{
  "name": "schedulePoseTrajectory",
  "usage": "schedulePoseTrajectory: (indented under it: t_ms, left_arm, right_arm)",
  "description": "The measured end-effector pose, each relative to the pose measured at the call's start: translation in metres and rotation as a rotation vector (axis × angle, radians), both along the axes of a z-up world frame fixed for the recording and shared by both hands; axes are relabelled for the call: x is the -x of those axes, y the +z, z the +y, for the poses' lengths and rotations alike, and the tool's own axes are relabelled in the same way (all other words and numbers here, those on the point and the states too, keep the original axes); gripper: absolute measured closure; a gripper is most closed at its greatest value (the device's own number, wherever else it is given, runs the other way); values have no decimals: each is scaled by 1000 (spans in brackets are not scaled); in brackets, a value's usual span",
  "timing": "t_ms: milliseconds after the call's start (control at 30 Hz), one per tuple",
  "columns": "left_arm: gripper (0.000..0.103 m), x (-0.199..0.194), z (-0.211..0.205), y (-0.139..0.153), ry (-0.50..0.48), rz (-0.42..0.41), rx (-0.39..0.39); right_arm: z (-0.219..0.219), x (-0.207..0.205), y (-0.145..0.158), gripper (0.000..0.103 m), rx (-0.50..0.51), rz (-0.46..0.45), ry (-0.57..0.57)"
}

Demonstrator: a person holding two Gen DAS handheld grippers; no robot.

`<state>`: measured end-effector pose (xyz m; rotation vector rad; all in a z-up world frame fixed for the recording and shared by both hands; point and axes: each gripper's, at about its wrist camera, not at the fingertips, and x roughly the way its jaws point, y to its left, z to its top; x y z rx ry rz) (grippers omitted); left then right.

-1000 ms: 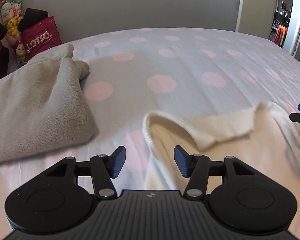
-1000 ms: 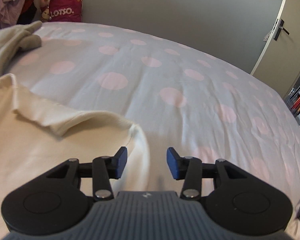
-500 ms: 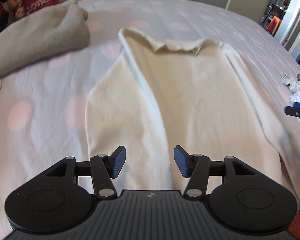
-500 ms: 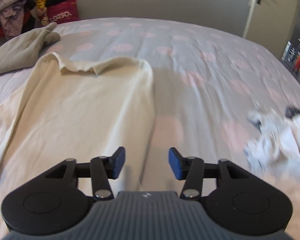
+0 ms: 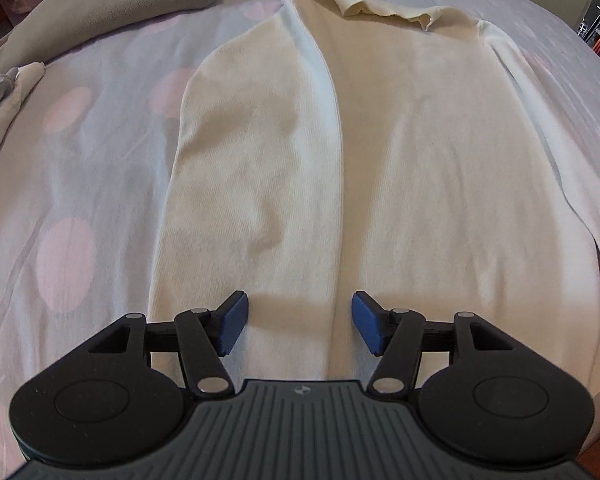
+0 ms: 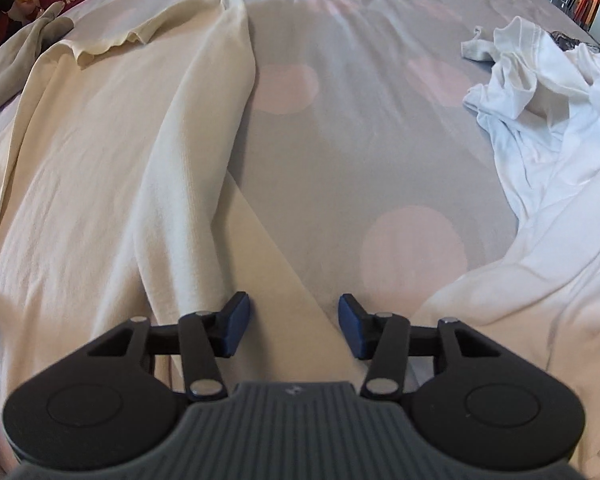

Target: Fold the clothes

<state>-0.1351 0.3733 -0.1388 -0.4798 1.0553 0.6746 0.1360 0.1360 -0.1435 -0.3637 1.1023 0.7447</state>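
A cream long-sleeved sweater (image 5: 420,152) lies spread flat on the bed, on a lilac bedsheet with pink dots (image 5: 80,160). Its neck points away from the cameras and the collar edge is a little wavy and curled. The knit is fine and ribbed, with soft wrinkles along the body. Both sleeves are folded inward and lie along the body: one sleeve (image 5: 260,160) on the left side, the other sleeve (image 6: 196,140) on the right side, its lower part crossing over the edge of the body.

The left gripper (image 5: 296,326) hangs above the lower part of the left sleeve, its blue fingers (image 5: 232,324) apart and holding nothing. The right gripper (image 6: 292,328) is above the lower right edge of the sweater, also with its fingers (image 6: 352,332) spread and empty.

A beige garment (image 5: 100,8) lies at the far left of the bed, apart from the sweater. A crumpled white garment (image 6: 548,152) lies at the right side, well apart from the right sleeve.
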Motion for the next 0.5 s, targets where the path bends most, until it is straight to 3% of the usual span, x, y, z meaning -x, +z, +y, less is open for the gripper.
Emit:
schedulePoseTrajectory:
  t_ms: [67,133,267,333,500]
  left_arm:
    - [46,1,-2,-2,2,-1,-13]
    - [47,1,-5,-4,4,-2,-26]
    - [53,2,-9,-9,8,-3,-52]
    - [60,3,-11,-10,13,-7,-61]
    - [66,11,-5,-10,46,-51,-29]
  right_arm:
    - [3,3,-1,71,13,0,23]
    - [9,12,0,93,48,-35,68]
    - [20,28,7,94,115,-131,129]
    - [20,27,16,94,128,-178,105]
    - [12,-6,52,94,158,-286,8]
